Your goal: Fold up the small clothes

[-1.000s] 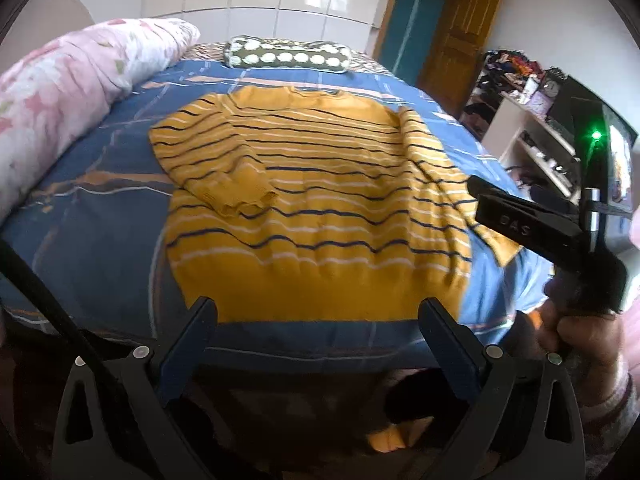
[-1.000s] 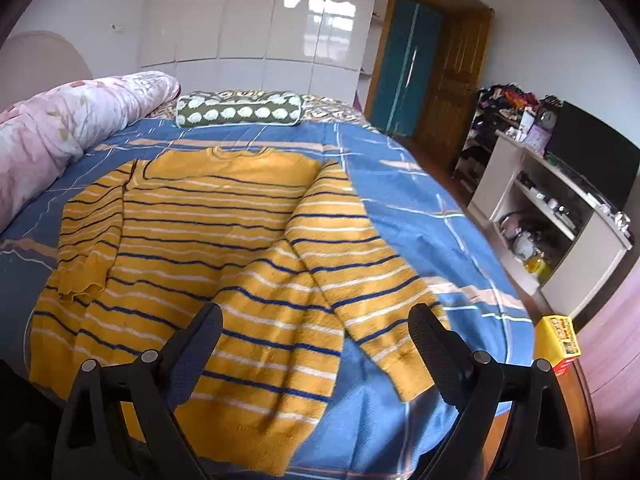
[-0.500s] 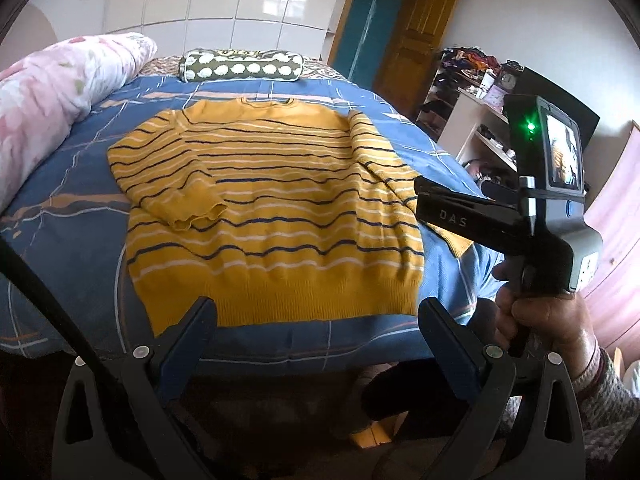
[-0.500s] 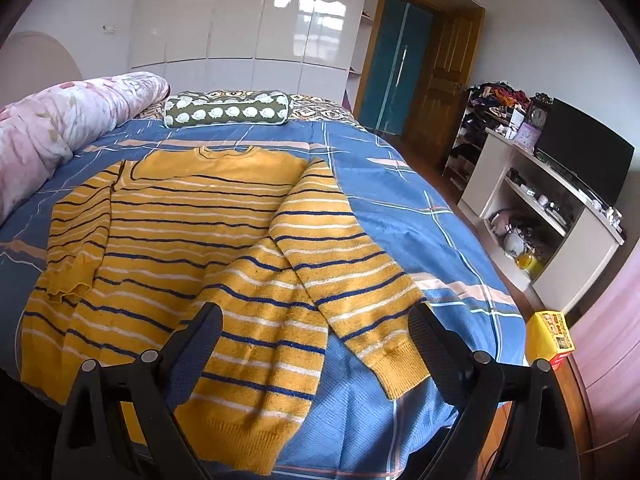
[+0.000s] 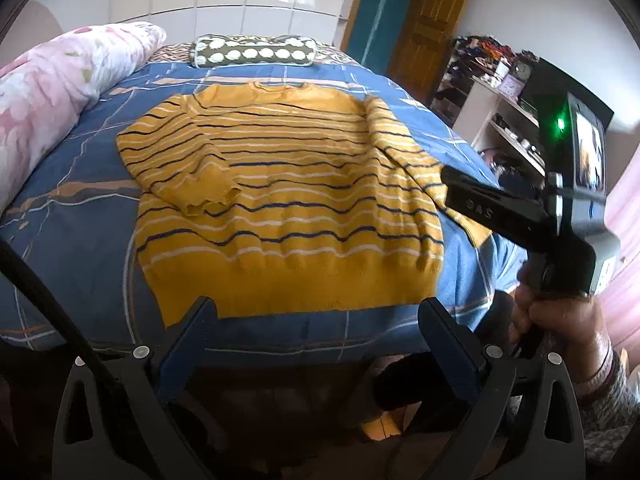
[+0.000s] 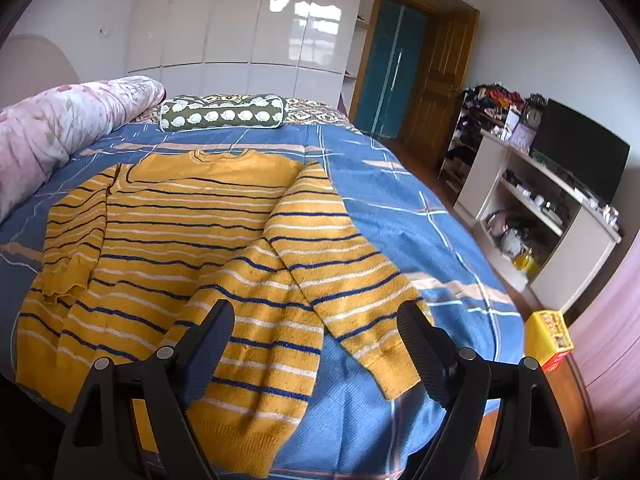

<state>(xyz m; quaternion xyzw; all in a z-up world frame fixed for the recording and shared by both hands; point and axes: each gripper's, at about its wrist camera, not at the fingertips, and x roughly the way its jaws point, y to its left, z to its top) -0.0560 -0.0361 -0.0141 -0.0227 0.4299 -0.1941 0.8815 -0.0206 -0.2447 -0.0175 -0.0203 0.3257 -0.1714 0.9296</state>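
A yellow sweater with navy and white stripes (image 5: 280, 184) lies flat on the blue bed (image 5: 80, 240), neck at the far end. Its left sleeve (image 5: 176, 168) is folded in over the body. Its right sleeve (image 6: 340, 268) lies straight down the sweater's right side. My left gripper (image 5: 320, 312) is open and empty, off the bed's near edge just short of the hem. My right gripper (image 6: 316, 320) is open and empty, above the right sleeve cuff and the hem corner. The right gripper's body (image 5: 532, 216) shows at the right of the left wrist view.
A pink floral quilt (image 6: 52, 128) lies rolled along the bed's left side. A green patterned bolster (image 6: 224, 114) sits at the head. A white shelf unit with a TV (image 6: 560, 216) stands to the right. A yellow box (image 6: 548, 338) is on the floor by the bed.
Both grippers have shifted a little over the near end of the bed, and the right gripper now sits closer above the right sleeve. The sweater has not moved.
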